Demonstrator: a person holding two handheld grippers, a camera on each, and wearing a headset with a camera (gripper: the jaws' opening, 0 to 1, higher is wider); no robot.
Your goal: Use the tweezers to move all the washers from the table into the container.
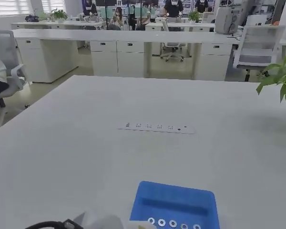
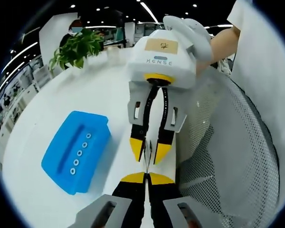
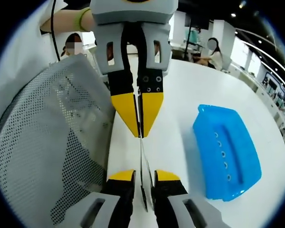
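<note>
A blue container (image 1: 181, 202) lies on the white table near the front edge, with several washers (image 1: 173, 223) in a row in its groove. The container (image 2: 61, 147) and its washers (image 2: 79, 153) lie left of the jaws in the left gripper view. In the right gripper view the container (image 3: 237, 142) and washers (image 3: 223, 155) lie to the right. The two grippers face each other tip to tip beside a mesh chair. Thin metal tweezers (image 2: 147, 164) (image 3: 142, 161) run between them. My left gripper (image 2: 147, 175) (image 3: 140, 130) is shut on one end, my right gripper (image 3: 145, 173) (image 2: 150, 159) on the other.
A mesh chair back (image 2: 228, 156) (image 3: 52, 142) stands close beside the grippers. A power strip (image 1: 156, 127) is set into the table's middle. A green plant (image 1: 281, 76) (image 2: 76, 47) stands at the far right. Desks, chairs and people fill the room behind.
</note>
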